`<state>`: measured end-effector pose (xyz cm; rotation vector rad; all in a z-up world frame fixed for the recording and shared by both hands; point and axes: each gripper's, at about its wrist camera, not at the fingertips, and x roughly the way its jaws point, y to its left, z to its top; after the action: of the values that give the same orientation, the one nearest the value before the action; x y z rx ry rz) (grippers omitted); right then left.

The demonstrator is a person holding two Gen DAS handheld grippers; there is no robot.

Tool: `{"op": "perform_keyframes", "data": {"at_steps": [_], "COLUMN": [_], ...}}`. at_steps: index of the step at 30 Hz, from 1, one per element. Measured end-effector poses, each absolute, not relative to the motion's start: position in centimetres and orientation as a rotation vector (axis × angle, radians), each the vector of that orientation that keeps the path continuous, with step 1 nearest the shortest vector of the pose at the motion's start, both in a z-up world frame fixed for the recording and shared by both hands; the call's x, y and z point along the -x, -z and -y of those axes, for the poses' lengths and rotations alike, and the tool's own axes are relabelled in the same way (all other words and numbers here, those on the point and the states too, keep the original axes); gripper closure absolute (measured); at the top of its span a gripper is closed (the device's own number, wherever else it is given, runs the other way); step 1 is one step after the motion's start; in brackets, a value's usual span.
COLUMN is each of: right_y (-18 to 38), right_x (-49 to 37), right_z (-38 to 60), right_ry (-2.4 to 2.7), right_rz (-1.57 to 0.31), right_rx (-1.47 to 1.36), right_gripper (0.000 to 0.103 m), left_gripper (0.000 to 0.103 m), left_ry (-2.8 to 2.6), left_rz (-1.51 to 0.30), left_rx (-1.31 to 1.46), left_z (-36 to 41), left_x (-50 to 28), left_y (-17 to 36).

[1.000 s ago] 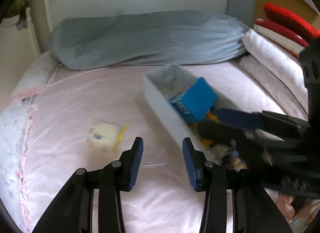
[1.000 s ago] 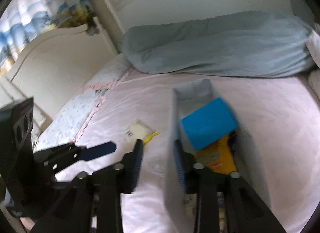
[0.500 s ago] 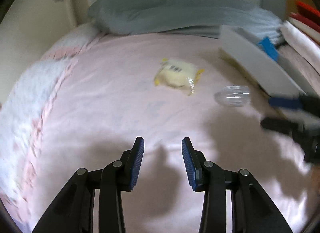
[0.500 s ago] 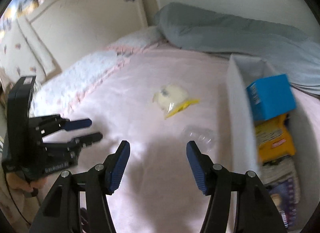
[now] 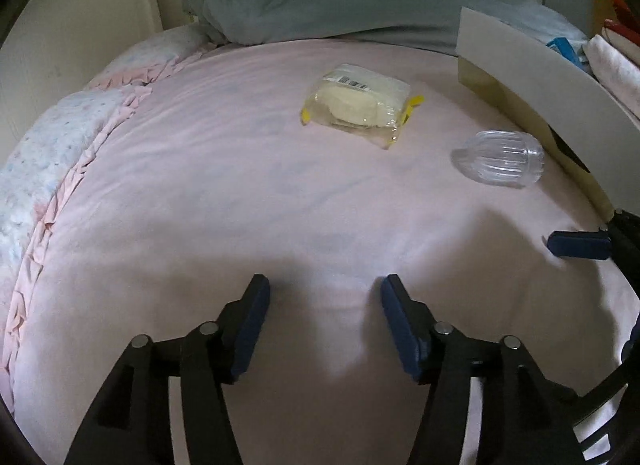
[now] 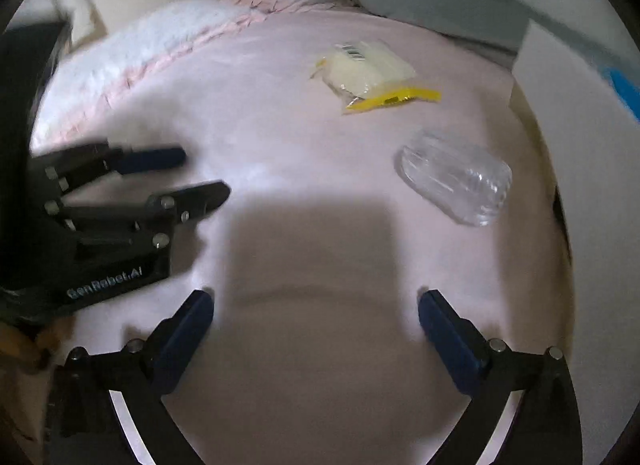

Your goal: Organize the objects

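Two loose things lay on the pink sheet (image 5: 208, 169), well apart from both grippers: a clear ribbed cup (image 5: 500, 164) on its side, just beside the white bin (image 5: 532, 65), and a sealed packet (image 5: 358, 103) of something pale, with a yellow strip along one edge, farther from the bin.

The cup looked thin, light and stiff, likely to roll on the soft bedding and to slip or crack under a hard squeeze. It would probably be best taken across its ribbed wall, near the open rim, with gentle pressure. The packet looked soft and light, its film slick; a pinch across the plump middle or on the yellow strip seemed safest, since the film might slide between the pads.

The left gripper (image 5: 325, 293) had just been opening, and its fingers stood moderately spread with only sheet between them. The right gripper (image 6: 316, 305) had also just been opening, and its fingers were spread wide and empty, with the cup ahead and to the right in its view.

The sheet was smooth, soft and faintly creased, so it would give under any downward push. A frilled pink-and-white quilt (image 5: 48, 153) edged the bed on one side, a grey-blue pillow (image 5: 320, 5) lay at the far end, and the bin already held a blue box (image 5: 564, 47). Folded towels (image 5: 612, 65) showed beyond it.
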<state>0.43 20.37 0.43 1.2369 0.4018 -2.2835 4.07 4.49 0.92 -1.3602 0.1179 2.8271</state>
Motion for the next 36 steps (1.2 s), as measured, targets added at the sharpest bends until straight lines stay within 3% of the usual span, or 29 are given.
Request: {"op": "perform_keyframes", "data": {"at_steps": [2,5,36], "right_y": [-0.3,-0.2,-0.3], "right_x": [0.1,0.0,-0.6], "right_z": [-21.0,-20.9,-20.4], "right_ry": [2.262,2.267,2.268], "right_rz": [-0.347,-0.361,-0.362], "right_rx": [-1.255,-1.251,-1.247], "right_gripper": [0.000,0.000,0.000], "left_gripper": [0.031,0.024,0.019], "left_ry": [-2.849,-2.864,-2.863], "left_rz": [-0.119,-0.080,0.001], "left_rx": [1.375,1.400,1.418], "left_z": [-4.3,-4.1,-3.7], "left_x": [-4.2,-3.9,-5.5], "left_y": [-0.9,-0.8,-0.7]}}
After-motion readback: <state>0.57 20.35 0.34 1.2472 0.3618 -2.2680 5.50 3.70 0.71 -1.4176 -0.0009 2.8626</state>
